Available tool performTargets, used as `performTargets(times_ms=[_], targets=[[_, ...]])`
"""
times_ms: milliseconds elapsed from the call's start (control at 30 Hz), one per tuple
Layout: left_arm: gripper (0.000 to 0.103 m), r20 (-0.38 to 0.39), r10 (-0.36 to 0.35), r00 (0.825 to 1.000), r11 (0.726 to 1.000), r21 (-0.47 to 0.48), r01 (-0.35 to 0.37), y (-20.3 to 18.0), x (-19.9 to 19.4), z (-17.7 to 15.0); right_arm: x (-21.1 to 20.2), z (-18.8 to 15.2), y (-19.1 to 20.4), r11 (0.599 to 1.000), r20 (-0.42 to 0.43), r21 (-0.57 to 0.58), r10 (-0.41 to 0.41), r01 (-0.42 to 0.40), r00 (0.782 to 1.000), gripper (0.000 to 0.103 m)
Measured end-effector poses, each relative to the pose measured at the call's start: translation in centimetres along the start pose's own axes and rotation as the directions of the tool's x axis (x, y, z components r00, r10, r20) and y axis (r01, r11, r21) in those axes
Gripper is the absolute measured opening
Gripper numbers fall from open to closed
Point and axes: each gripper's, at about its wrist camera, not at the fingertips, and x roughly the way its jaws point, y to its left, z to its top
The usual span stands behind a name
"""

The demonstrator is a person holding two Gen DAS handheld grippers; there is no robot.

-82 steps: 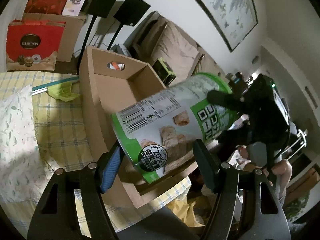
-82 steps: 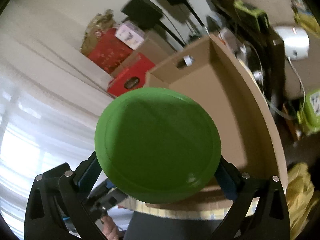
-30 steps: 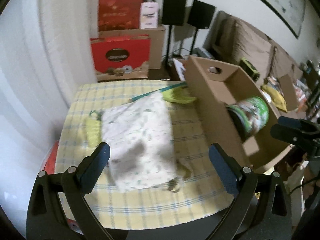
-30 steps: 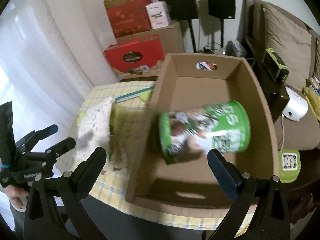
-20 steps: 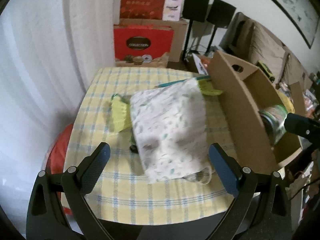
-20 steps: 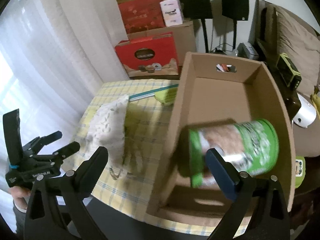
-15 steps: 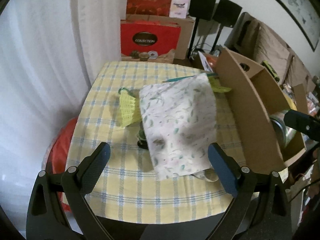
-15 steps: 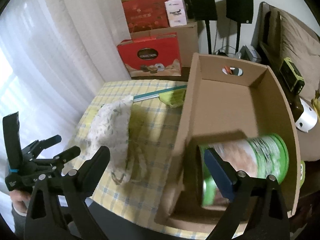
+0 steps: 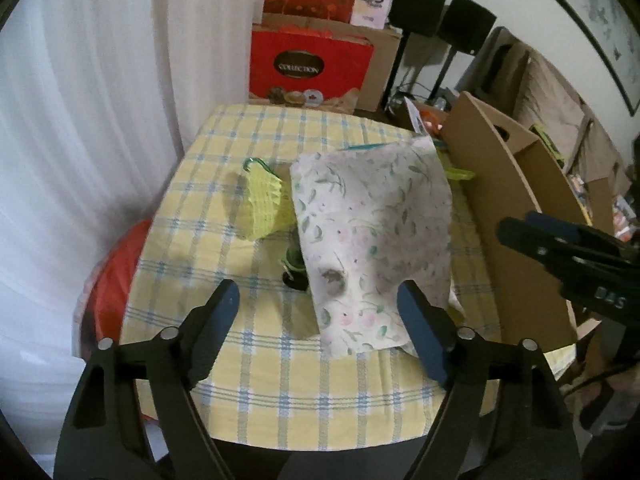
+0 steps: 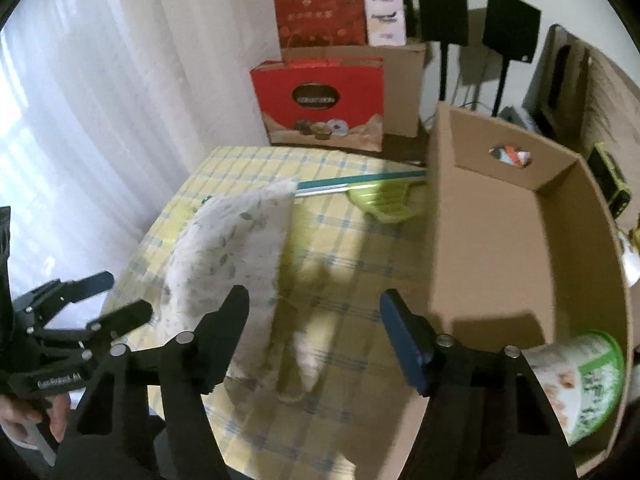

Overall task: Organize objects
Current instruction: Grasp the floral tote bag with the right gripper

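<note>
A green-lidded snack canister lies on its side in the near end of the open cardboard box, which stands on the right of the yellow checked table. A white floral cloth bag lies mid-table, also in the right wrist view. A yellow-green mesh pouch and a small dark object lie beside it. My left gripper is open and empty above the table's near edge. My right gripper is open and empty beside the box.
A teal stick and a lime-green item lie at the table's far side by the box. Red gift bags, cartons and two black speakers stand behind. White curtains hang left. A sofa is on the right.
Both grippers let go of the canister, which now lies in the box. Both have pulled back and swung left over the table, open and empty.
</note>
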Motion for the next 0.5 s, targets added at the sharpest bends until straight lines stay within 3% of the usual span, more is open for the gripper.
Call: performTargets(times_ms=[167, 500], targets=[[0.071, -0.037, -0.038, 0.999, 0.999, -0.02, 0.037, 0.1, 1.3, -0.4, 2.3, 0.5, 0.4, 0.998, -0.033, 0.026, 0.058, -0.057, 0.998, 0.067], [0.056, -0.075, -0.096, 0.993, 0.994, -0.051, 0.093, 0.1, 3.0, -0.8, 4.9, 1.3, 1.8, 0.999, -0.049, -0.004, 0.047, -0.047, 0.998, 0.067]])
